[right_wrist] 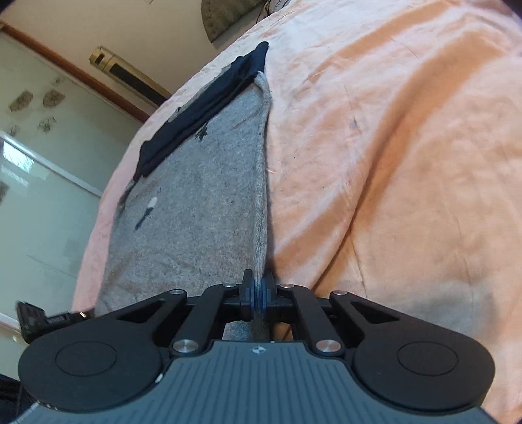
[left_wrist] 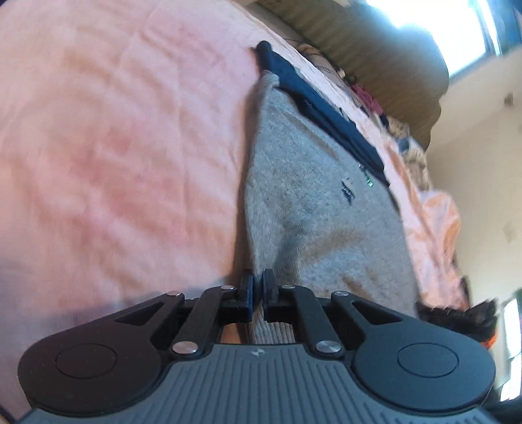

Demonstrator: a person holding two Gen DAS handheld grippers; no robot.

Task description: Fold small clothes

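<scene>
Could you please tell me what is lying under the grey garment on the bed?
The grey garment lies on a pink blanket, which shows all around it. A folded dark navy garment sits at its far end. Whatever lies beneath the grey cloth's middle is covered.

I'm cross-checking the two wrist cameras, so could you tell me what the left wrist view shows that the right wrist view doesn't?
Only the left wrist view shows a bright window, cluttered clothes at the bed's far edge, and the left gripper. Only the right wrist view shows a gold unit on the wall, glass panels, and the right gripper. Both show the grey garment with its dark blue band on the pink blanket, an edge clamped in each gripper.
</scene>
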